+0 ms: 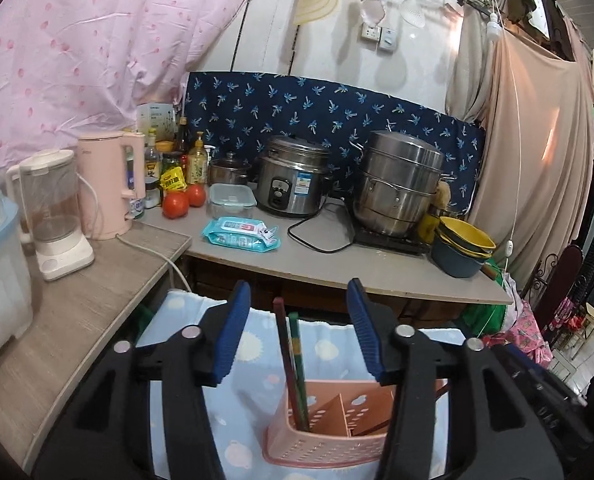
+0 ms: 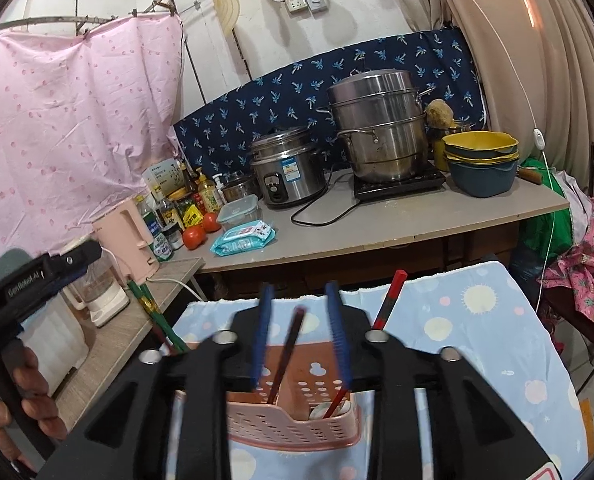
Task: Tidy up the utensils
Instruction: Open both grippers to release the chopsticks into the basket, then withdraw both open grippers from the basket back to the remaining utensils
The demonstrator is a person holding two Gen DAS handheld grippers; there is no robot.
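Observation:
A pink perforated utensil holder [image 1: 321, 436] stands on a blue patterned cloth [image 1: 253, 344]. In the left wrist view a dark red chopstick [image 1: 285, 356] and a green chopstick [image 1: 297, 360] stand in its left compartment. My left gripper [image 1: 299, 300] is open above them, touching nothing. In the right wrist view my right gripper [image 2: 299, 294] is open over the holder [image 2: 293, 424]; a dark red chopstick [image 2: 287, 354] stands between its fingers, untouched. Another red chopstick [image 2: 387, 304] leans out to the right. The left gripper [image 2: 37, 280] shows at the left edge.
A grey counter [image 1: 337, 264] behind carries a rice cooker [image 1: 293, 180], a steel steamer pot [image 1: 397, 184], stacked bowls [image 1: 463, 248], a wipes pack [image 1: 241, 234], tomatoes and bottles. A side shelf [image 1: 77, 312] holds a pink kettle [image 1: 111, 184] and a blender [image 1: 53, 208].

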